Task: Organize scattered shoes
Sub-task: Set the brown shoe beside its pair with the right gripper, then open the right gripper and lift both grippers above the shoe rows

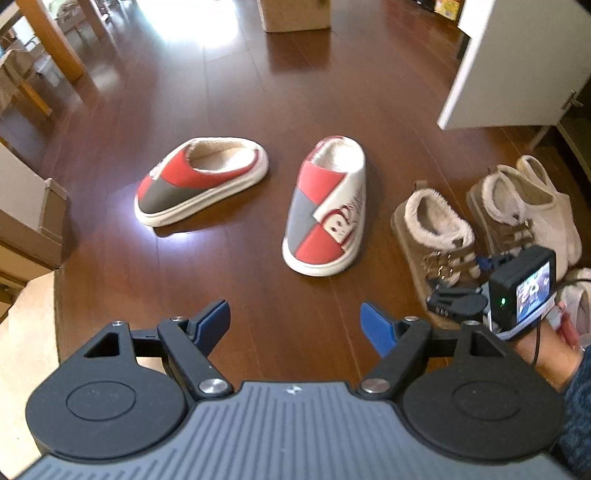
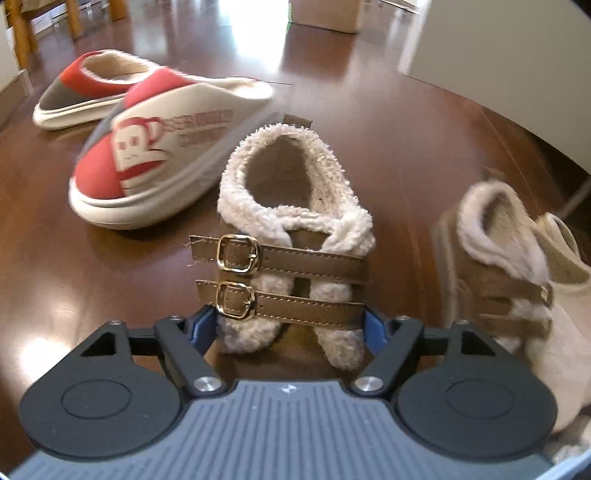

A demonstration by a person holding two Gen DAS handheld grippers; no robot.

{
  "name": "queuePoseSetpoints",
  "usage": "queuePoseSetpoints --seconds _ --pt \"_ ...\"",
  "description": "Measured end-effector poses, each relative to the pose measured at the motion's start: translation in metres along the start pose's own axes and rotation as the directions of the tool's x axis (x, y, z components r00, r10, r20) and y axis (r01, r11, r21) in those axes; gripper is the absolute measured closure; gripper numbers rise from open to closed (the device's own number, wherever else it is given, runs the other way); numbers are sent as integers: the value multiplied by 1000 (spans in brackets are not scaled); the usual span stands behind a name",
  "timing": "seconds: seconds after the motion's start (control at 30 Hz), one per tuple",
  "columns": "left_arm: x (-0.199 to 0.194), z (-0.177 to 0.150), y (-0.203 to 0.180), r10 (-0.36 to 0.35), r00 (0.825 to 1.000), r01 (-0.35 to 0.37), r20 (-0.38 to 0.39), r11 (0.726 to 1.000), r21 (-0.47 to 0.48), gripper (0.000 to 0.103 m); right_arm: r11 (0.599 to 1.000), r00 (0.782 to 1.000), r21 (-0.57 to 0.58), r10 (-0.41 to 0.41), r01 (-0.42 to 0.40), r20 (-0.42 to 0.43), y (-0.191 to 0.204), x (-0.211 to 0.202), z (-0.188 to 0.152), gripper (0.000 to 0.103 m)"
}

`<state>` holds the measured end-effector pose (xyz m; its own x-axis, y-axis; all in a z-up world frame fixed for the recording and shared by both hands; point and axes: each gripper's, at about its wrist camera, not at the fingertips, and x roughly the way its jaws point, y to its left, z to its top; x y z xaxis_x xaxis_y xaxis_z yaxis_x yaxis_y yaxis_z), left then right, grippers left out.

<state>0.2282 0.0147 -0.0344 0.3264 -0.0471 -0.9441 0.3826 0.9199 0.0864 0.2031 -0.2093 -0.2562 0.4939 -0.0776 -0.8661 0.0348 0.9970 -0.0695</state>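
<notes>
Around the toe of the brown fuzzy shoe (image 2: 291, 206) with the right gripper (image 2: 290, 325), pads right by its sides; cannot tell if squeezing. Wide and empty for the left gripper (image 1: 295, 325), above the floor (image 1: 295, 92). Just beside the shoe, a red slipper (image 2: 147, 166).

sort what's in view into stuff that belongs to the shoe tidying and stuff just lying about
Part of the job:
- two red slippers
- brown buckled shoe, between the right gripper's fingers
- its brown mate
- white shoe

Just lying about:
- cardboard box
- white door
- wooden chair legs
</notes>
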Motion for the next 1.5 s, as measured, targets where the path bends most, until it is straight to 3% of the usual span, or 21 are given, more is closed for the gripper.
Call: queuePoseSetpoints --seconds 0.43,0.63,0.77,0.83,1.0,1.13,1.17,1.3,1.5 --pt "11 -9 -33 1 1000 2 -30 996 93 23 998 999 42 -39 41 -34 -46 -1 -4 28" --pt "12 -11 -43 12 1000 -10 -21 993 117 23 1000 999 21 -7 8 -45 -55 2 -3 23" --pt "11 -17 -57 27 1000 -25 -14 989 143 23 999 994 25 44 -42 -103 -62 -13 2 19" --pt "7 -18 -63 30 1000 -29 -4 988 154 23 999 996 32 26 -23 -86 -68 -33 6 14" --pt "-22 -15 -94 6 998 -16 63 986 168 23 987 999 160 30 -34 27 -120 -141 26 11" --pt "-61 -15 -130 -50 988 25 144 985 170 23 970 998 240 24 -38 61 -156 -225 27 7" --pt "-69 -16 -140 -64 985 36 161 984 174 22 962 996 268 28 -51 87 -168 -265 20 5" --pt "-104 -31 -180 -95 970 54 225 981 185 13 953 989 295 22 -64 144 -188 -345 -15 1" --pt "-132 -64 -227 -127 953 74 274 978 194 11 927 982 372 -20 -53 189 -205 -399 -61 1"
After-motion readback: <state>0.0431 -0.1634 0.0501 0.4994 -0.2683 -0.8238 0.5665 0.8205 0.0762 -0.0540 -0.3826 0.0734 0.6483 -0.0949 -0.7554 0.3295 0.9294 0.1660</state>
